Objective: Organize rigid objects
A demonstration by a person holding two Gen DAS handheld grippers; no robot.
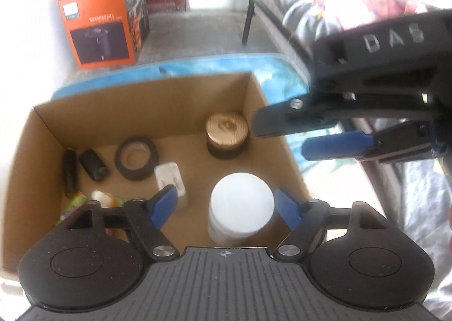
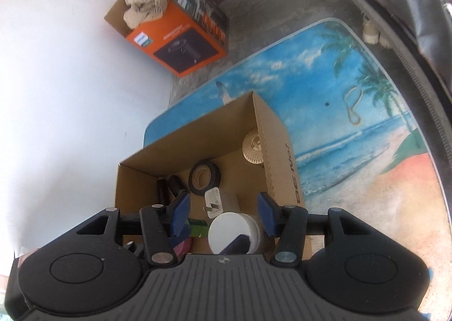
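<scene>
Both grippers, left (image 1: pixel 227 206) and right (image 2: pixel 223 215), hang with fingers spread, clear of the white-lidded jar (image 1: pixel 241 208). It stands upright inside the cardboard box (image 1: pixel 45 134) with the tape roll (image 1: pixel 136 157).

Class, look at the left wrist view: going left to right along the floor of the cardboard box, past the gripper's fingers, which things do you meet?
Black cylinder → short black tube → roll of black tape → white plug → jar with a gold lid.
</scene>
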